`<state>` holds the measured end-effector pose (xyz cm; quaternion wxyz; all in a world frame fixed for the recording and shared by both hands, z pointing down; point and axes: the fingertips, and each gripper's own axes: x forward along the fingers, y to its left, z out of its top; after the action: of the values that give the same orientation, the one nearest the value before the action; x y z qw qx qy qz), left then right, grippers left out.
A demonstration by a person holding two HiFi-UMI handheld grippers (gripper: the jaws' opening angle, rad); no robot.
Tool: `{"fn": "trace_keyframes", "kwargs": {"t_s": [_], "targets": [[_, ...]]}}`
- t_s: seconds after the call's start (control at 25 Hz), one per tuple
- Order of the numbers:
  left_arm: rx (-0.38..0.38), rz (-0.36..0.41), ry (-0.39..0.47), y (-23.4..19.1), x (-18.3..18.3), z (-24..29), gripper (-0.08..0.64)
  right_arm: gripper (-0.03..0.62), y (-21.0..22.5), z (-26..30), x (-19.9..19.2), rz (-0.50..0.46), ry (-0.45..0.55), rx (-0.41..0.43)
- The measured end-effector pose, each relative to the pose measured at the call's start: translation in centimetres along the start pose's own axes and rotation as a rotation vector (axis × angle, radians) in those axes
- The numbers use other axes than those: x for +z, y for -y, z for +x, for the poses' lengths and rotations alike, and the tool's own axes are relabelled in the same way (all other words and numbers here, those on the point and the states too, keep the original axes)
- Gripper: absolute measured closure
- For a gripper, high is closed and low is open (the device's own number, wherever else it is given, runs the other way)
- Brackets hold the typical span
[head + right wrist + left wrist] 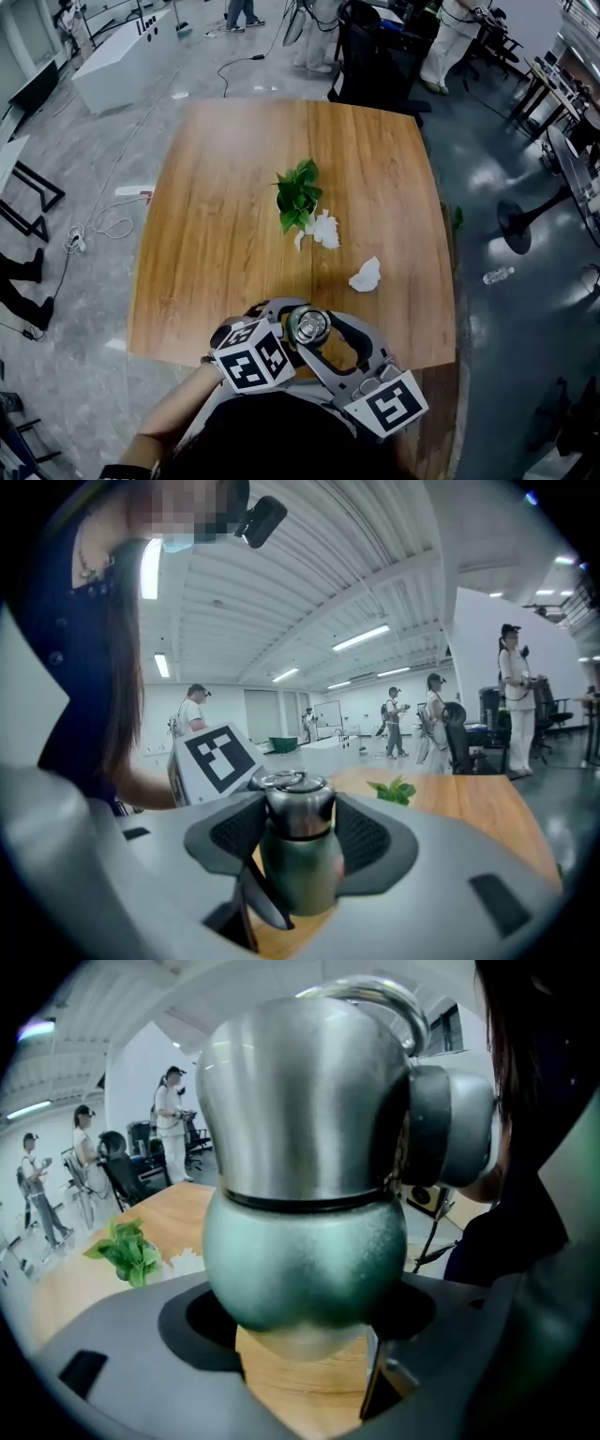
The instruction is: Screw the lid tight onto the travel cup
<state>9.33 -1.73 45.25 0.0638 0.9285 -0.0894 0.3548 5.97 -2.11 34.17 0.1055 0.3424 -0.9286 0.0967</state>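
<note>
Tabletop [234,187], near edge: cup [305,1251] held from two sides.
Left claw [309,1335] was clenched round the green cup's body; right claw [298,834] grasped the steel lid [298,803] seated on the cup's top. Whether the cup rested on the wood was unclear.

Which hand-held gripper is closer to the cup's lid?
Right: the right hand-held gripper clamps the lid; the left hand-held gripper holds the travel cup's green body below it.

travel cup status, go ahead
Left gripper shut on travel cup body. Right gripper shut on lid. Cup at near edge of table. Plant, tissues farther out, nothing in the way.
</note>
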Motion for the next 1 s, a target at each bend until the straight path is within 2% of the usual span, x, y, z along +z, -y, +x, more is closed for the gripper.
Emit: {"fn": "trace_keyframes", "kwargs": {"t_s": [0.28, 0.36, 0.48, 0.6, 0.72, 0.84, 1.0], "targets": [[0.173, -0.064, 0.051, -2.1, -1.2, -2.0, 0.173, 0.351, -0.3, -0.6, 0.9, -0.050, 0.022, -0.025], [0.205, -0.082, 0.052, -2.3, -1.4, -2.8, 0.173, 0.351, 0.8, -1.4, 0.9, -0.044, 0.017, -0.075], [0.247, -0.091, 0.037, -2.5, -1.6, -4.0, 0.173, 0.356, 3.5, -2.4, 0.2, -0.034, -0.022, -0.191], [0.268, -0.110, 0.032, -2.5, -1.7, -4.8, 0.173, 0.431, 6.0, -3.3, -1.3, 0.025, -0.066, -0.306], [0.272, -0.137, 0.055, -2.5, -1.3, -5.1, 0.173, 0.479, 7.8, -4.0, -3.6, 0.127, -0.108, -0.375], [0.269, -0.141, 0.071, -2.2, -0.8, -5.1, 0.173, 0.514, 8.4, -4.1, -5.3, 0.181, -0.132, -0.398], [0.274, -0.134, 0.068, -2.3, -0.6, -4.9, 0.173, 0.529, 8.0, -3.4, -5.9, 0.182, -0.145, -0.379]]}}
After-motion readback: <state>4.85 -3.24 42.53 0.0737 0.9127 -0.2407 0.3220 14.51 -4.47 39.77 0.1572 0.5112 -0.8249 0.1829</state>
